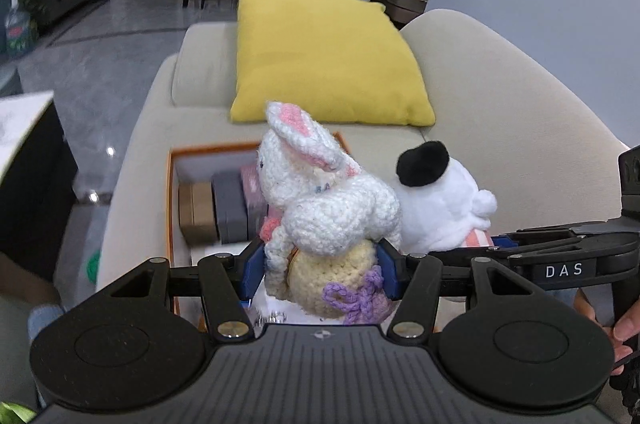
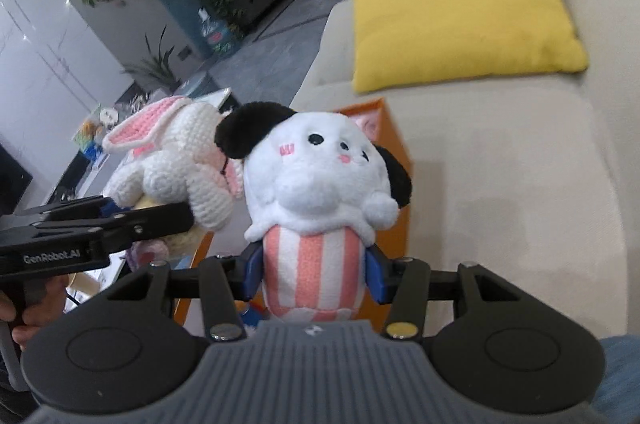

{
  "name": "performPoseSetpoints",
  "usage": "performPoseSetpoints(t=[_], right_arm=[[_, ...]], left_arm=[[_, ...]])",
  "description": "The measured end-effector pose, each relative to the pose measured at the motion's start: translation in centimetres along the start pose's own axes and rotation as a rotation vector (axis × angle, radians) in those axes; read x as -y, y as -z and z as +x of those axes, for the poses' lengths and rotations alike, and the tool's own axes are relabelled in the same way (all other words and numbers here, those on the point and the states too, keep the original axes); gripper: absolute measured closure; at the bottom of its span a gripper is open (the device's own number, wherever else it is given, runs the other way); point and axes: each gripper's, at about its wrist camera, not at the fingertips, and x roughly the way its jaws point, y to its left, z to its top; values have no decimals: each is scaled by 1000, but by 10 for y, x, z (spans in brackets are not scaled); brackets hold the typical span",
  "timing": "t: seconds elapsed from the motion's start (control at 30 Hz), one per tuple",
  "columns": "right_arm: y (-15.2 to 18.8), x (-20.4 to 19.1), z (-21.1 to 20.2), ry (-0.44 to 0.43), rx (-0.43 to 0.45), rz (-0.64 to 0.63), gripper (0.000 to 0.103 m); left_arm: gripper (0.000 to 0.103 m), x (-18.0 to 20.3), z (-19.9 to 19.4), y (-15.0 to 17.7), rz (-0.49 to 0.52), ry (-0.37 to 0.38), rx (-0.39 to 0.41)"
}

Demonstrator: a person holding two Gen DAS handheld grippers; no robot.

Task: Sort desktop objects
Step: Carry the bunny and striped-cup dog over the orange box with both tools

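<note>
Left wrist view shows the left gripper with its blue fingers pinching the cream body of a crocheted rabbit, held upright above an orange box that sits on a beige sofa. Small boxes stand on edge inside the orange box. A yellow cushion leans against the sofa back. Right wrist view shows the right gripper with its fingers pinching the pink-striped base of a white plush dog with black ears, also held upright above the orange box. Both toys hang side by side, nearly touching.
</note>
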Motion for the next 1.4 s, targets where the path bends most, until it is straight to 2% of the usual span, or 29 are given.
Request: performPoseSetpoints(t=[0.23, 0.37, 0.57, 0.7, 0.87, 0.97, 1.07, 1.2, 1.4], right_arm=[[-3, -12, 37, 59, -86, -43, 51], [-3, -15, 55, 96, -151, -62, 50], [4, -31, 73, 181, -206, -146, 50], [10, -41, 83, 241, -209, -196, 50], [17, -43, 96, 224, -274, -147, 50], [22, -38, 103, 281, -281, -156, 50], [25, -33, 111, 287, -309, -142, 50], [28, -38, 113, 308, -316, -186, 49], [28, -38, 115, 305, -316, -201, 49]], left_arm=[[38, -16, 11, 22, -64, 38, -7], [38, -25, 20, 35, -80, 49, -41], [39, -28, 33, 52, -32, 49, -136], [39, -33, 38, 57, -7, 34, -170], [39, -39, 45, 61, 34, 9, -212], [39, -37, 47, 62, 64, 16, -226], [38, -36, 50, 62, 82, 16, -232], [38, -33, 50, 64, 124, -2, -244], [35, -36, 52, 64, 117, 12, -248]])
